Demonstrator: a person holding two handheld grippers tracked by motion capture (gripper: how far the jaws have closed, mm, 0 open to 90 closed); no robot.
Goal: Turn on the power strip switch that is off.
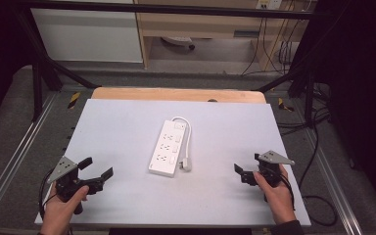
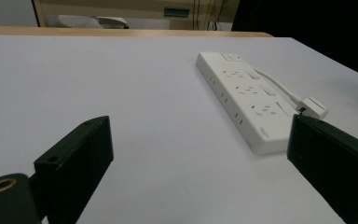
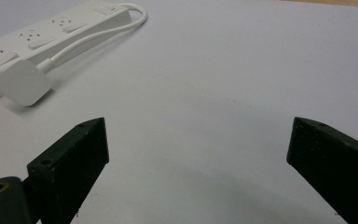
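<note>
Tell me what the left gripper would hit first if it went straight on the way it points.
Probably nothing at first: the left gripper, jaws open, aims over bare table. The power strip lies right of that line and might brush the right-hand jaw, though depth is unclear.

A white-topped table [image 1: 127,127] with a wooden far edge carries one white power strip [image 1: 166,148]. It lies about midway between the tongs and beyond them, its cord [image 1: 188,139] looping to a plug [image 1: 185,164] on the side toward the right tongs.
</note>
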